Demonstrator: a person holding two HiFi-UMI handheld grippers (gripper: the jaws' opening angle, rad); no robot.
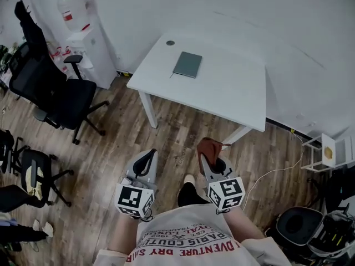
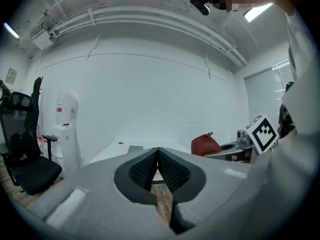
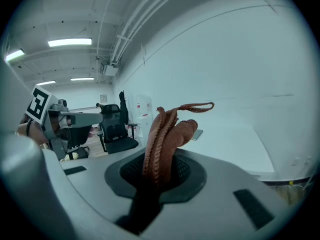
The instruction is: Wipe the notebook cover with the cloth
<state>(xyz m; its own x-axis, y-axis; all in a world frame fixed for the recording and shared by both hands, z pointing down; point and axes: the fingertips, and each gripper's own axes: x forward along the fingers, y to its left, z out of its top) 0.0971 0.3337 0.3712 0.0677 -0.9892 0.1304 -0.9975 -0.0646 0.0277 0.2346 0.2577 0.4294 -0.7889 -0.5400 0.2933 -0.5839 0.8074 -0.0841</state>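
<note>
A dark grey-green notebook [image 1: 187,64] lies flat on the white table [image 1: 233,87], towards its far left; in the right gripper view the notebook [image 3: 197,134] shows small, beyond the cloth. My right gripper [image 1: 212,160] is shut on a rust-brown cloth [image 1: 209,147], which stands up out of the jaws with a loop at its top [image 3: 167,131]. My left gripper [image 1: 148,155] is shut with nothing in it, its ribbed pads [image 2: 150,166] meeting at the tips. Both grippers hang over the wooden floor, well short of the table's near edge.
Black office chairs [image 1: 55,90] and a water dispenser [image 1: 86,35] stand to the left of the table. A small dark disc [image 1: 170,42] sits on the table's far side. At the right are a white shelf unit [image 1: 328,152], a floor cable [image 1: 277,170] and dark gear [image 1: 310,229].
</note>
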